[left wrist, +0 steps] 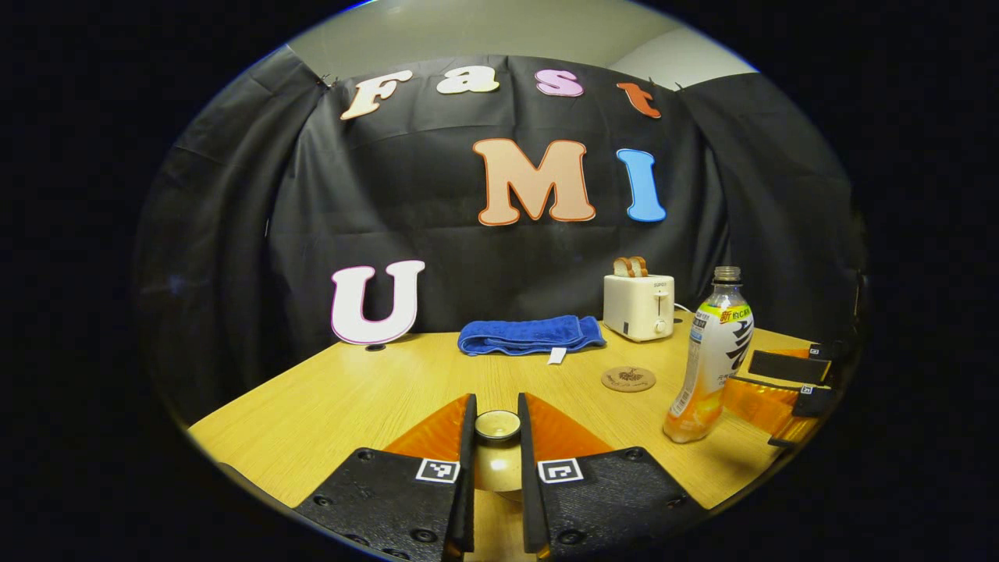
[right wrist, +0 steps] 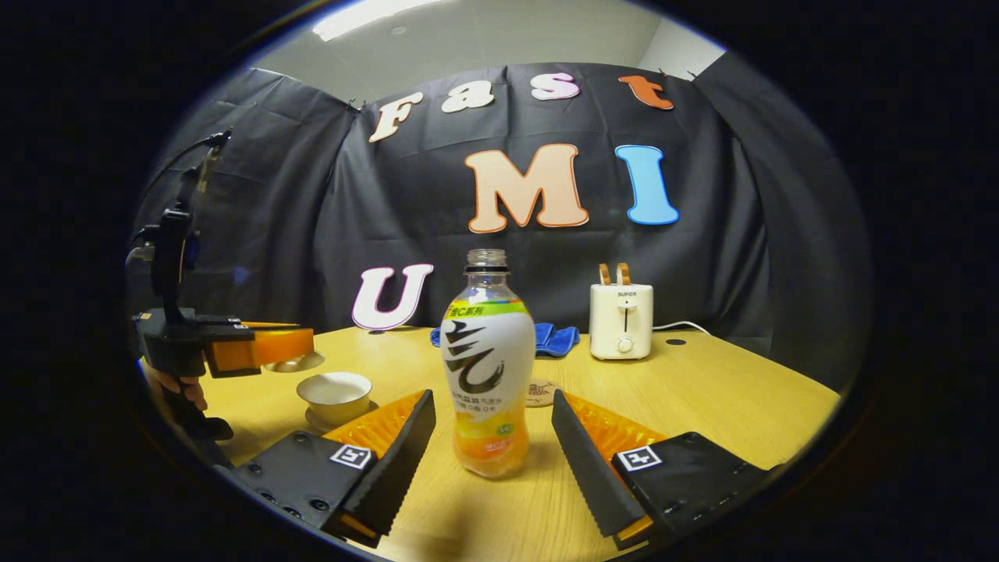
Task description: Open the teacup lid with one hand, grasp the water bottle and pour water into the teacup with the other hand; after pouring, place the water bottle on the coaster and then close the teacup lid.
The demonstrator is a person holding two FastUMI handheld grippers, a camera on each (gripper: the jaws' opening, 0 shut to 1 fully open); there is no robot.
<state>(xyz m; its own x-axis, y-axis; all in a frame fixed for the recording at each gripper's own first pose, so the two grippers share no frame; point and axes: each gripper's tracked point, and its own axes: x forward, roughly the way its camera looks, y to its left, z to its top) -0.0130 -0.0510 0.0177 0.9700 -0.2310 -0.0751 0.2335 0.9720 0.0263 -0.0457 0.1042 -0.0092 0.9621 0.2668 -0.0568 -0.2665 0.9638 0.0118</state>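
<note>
In the right gripper view, the clear plastic water bottle with orange drink (right wrist: 485, 367) covers most of the round brown coaster (right wrist: 540, 393) and the middle of the folded blue towel (right wrist: 556, 339). The white teacup's saucer (right wrist: 316, 421) is partly hidden behind the right tongs' finger (right wrist: 394, 460). In the left gripper view, the pale round lid (left wrist: 497, 453) sits squeezed between the left tongs (left wrist: 497, 429) (its lower rim is hidden), and the far tongs (left wrist: 788, 382) are cut off at the edge.

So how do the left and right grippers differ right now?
The left gripper has its fingers shut on the teacup lid, while the right gripper is open with nothing held. The left is lifted off the table, beside the open teacup; the right sits low, its fingers either side of the water bottle without touching it. Both point toward the booth's back wall.
</note>
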